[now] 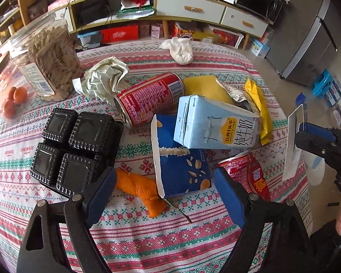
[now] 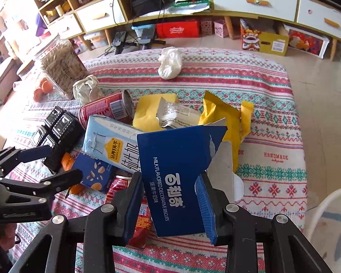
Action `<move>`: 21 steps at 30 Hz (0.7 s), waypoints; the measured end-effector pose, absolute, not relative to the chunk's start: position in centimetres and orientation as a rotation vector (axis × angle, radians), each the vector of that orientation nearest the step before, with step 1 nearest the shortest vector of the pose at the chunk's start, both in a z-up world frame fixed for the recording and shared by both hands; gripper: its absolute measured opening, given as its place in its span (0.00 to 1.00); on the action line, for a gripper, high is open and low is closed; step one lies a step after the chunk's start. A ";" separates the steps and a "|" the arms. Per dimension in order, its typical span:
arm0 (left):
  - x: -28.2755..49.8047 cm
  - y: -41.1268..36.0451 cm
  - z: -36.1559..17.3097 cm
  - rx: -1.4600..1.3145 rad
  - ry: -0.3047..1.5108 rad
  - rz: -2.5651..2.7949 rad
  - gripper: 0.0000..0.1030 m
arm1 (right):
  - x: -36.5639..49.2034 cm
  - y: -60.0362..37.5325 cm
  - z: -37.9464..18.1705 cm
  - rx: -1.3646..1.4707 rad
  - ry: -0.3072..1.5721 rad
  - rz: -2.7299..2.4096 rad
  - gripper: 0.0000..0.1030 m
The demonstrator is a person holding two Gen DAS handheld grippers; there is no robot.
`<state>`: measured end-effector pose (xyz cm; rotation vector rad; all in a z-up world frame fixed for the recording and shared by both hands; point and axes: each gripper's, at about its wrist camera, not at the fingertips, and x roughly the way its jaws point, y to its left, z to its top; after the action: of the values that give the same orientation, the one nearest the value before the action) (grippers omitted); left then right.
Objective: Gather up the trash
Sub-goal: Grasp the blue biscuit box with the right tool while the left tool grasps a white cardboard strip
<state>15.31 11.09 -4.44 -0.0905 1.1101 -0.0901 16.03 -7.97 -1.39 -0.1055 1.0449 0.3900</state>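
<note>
Right gripper [image 2: 170,207] is clamped on the torn blue biscuit box [image 2: 177,182], lifted over the tabletop's [image 2: 272,122] near edge; light, crushable card, best pinched across flat faces. Left gripper [image 1: 163,195] hangs open.

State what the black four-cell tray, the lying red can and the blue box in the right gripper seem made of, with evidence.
Black tray: probably thin glossy plastic, crimped rims. Red can: printed metal, silvery end. Blue box in right gripper: printed cardboard, torn grey-white edges.
</note>
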 end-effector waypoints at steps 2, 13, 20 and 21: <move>15.5 10.7 -4.8 -0.096 1.117 -0.112 0.79 | 16.0 -8.2 -1.5 -0.104 1.051 0.383 0.40; 16.1 11.3 -5.6 -0.219 1.113 -0.158 0.11 | 15.2 -8.6 -1.0 -0.077 1.046 0.405 0.40; 14.7 11.3 -4.0 -0.244 1.091 -0.142 0.00 | 14.6 -9.5 -0.3 -0.041 1.039 0.419 0.40; 14.3 11.5 -3.6 -0.247 1.083 -0.133 0.00 | 14.5 -9.7 -0.2 -0.030 1.039 0.424 0.40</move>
<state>14.33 11.47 -3.57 -0.2469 1.0828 -0.1331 14.47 -9.71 -0.18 -0.0301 1.0387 0.4241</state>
